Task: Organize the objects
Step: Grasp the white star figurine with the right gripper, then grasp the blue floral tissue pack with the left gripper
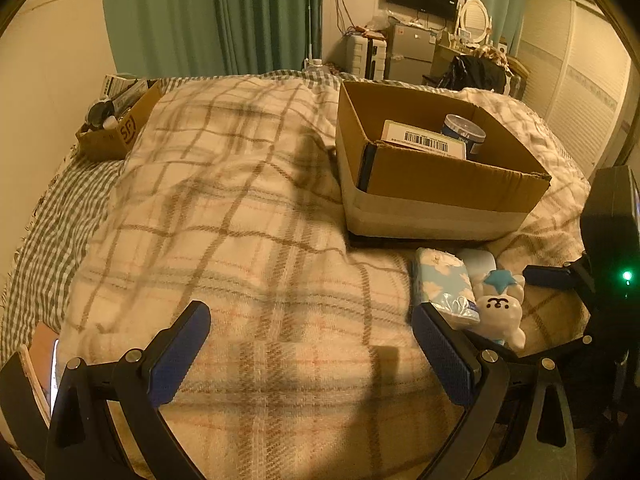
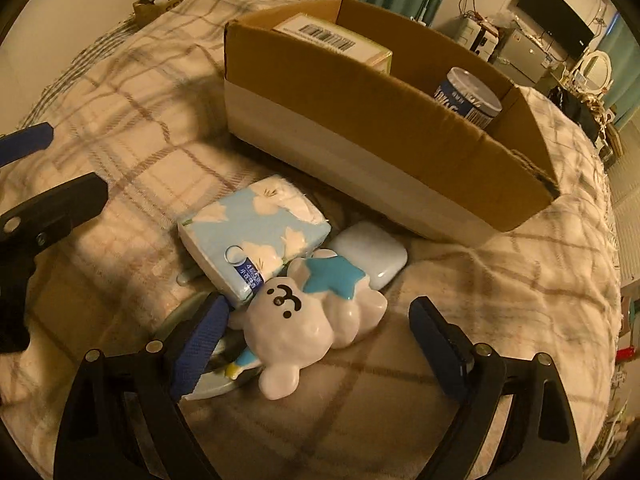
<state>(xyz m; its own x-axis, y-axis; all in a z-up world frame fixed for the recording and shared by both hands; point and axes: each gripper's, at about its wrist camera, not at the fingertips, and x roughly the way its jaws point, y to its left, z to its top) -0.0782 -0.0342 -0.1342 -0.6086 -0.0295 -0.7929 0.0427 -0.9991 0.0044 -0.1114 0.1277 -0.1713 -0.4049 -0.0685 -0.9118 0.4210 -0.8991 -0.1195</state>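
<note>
I'm holding my right hand-held gripper (image 2: 316, 336) spread wide and empty, its two pads straddling the white bear figurine (image 2: 308, 332) lying on the bed's plaid blanket (image 2: 120, 92). The left-side pad is sitting just beside the bear's head; the right-side pad is standing clear of its body. I'm judging the step as picking up the bear.

To do it well: I'm centring on the bear's rounded middle, not the ear, since the glossy surface is probably slippery. I'm also watching that the left-side pad isn't catching the blue flowered tissue pack (image 2: 256, 232), which is touching the bear's head. A pale blue case (image 2: 372, 254) is tucked behind the bear's blue star, so lifting straight up looks safest.

My left hand-held gripper (image 1: 312, 356) is spread too, holding nothing, hovering over bare blanket to the left of the pile.

The cardboard box (image 2: 360, 120) is sitting just beyond the pile, open-topped, with a barcoded carton (image 2: 336, 40) and a blue-labelled tub (image 2: 468, 100) inside. Probably the bear goes there; there's free room between those two. A second small box (image 1: 116, 128) is sitting well apart at the far corner of the bed.
</note>
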